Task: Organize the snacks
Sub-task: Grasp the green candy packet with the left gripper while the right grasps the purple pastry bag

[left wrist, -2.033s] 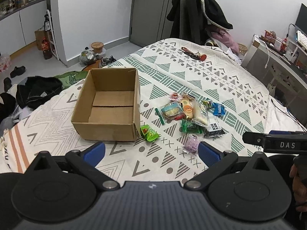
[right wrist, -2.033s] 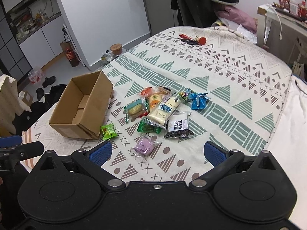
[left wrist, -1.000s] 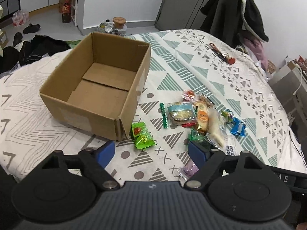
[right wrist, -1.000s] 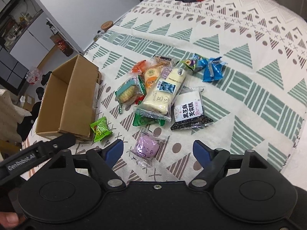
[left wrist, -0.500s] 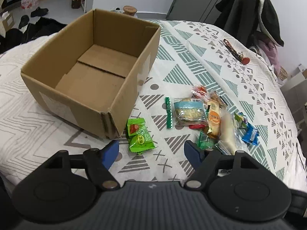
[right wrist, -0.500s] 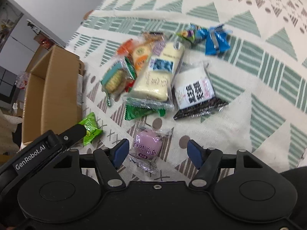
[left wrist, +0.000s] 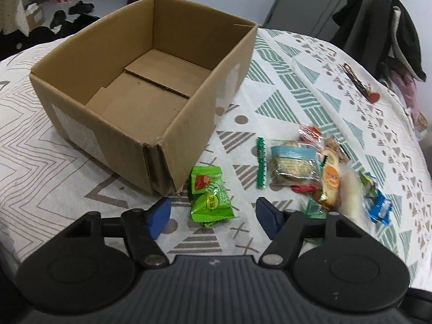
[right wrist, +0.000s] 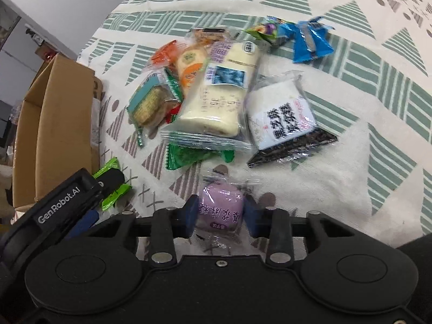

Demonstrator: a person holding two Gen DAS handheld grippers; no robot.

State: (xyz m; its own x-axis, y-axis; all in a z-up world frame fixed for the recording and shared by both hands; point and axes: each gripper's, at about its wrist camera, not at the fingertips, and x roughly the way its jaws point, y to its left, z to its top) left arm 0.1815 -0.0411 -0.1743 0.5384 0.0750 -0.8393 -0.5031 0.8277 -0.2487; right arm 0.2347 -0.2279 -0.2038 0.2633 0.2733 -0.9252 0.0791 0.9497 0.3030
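Purple mochi packet (right wrist: pixel 220 206): lying on the patterned cloth, nearest item of the snack group; right gripper (right wrist: pixel 218 214) closed in on it, blue pads (right wrist: pixel 189 214) pressed against both sides of the wrapper

Green candy packet (left wrist: pixel 211 198): flat on the cloth, just beside the near corner of the cardboard box (left wrist: pixel 108 62); left gripper (left wrist: pixel 213 213) spread wide, nothing held, its blue fingertips (left wrist: pixel 159 216) flanking the packet without touching it

Cardboard box: open-topped, no snacks inside, upright on the cloth left of the snacks

Snack pile, right wrist view: long cream cake bar (right wrist: pixel 221 94) lying over a dark green packet (right wrist: pixel 189 156); black-and-white sesame packet (right wrist: pixel 283 124) just right of it; teal-labelled cracker packet (right wrist: pixel 148 102) on the left; orange-labelled pastry (right wrist: pixel 191 67) behind; blue candy wrapper (right wrist: pixel 310 43) at the far side

Patterned cloth (right wrist: pixel 364 102): cream with green and grey triangles, beneath everything
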